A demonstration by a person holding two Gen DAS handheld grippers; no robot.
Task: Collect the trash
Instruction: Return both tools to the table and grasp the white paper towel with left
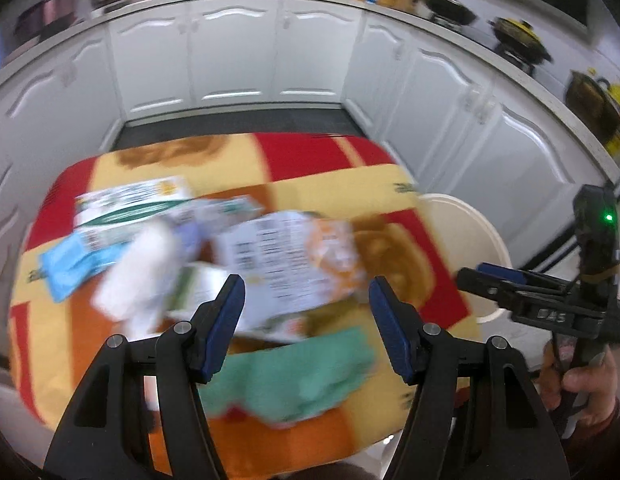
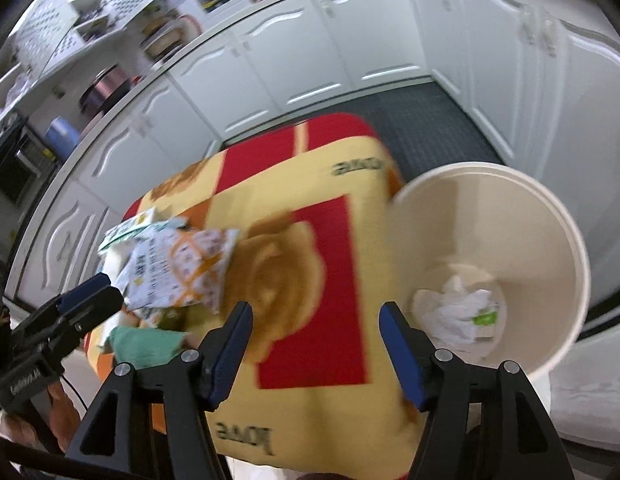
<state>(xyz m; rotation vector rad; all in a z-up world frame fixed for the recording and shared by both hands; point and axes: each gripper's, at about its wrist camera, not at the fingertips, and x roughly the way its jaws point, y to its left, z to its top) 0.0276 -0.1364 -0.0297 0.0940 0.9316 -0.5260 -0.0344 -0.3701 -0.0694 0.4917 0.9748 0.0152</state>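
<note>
The left gripper (image 1: 305, 292) sits nearest the lens, its jaws apart with nothing between them, hanging over the litter. The right gripper (image 2: 316, 320) likewise has its jaws apart and empty, poised above the red and yellow cloth (image 2: 330, 248) that covers the counter. Just off the cloth's edge stands a cream bin (image 2: 550, 216) with crumpled white paper (image 2: 458, 312) at its bottom. On the cloth lie a printed snack bag (image 1: 285, 256), a green-and-white packet (image 1: 129, 204), a green wrapper (image 1: 293, 376), a blue wrapper (image 1: 73, 260) and a white tissue (image 1: 137, 276), all blurred.
</note>
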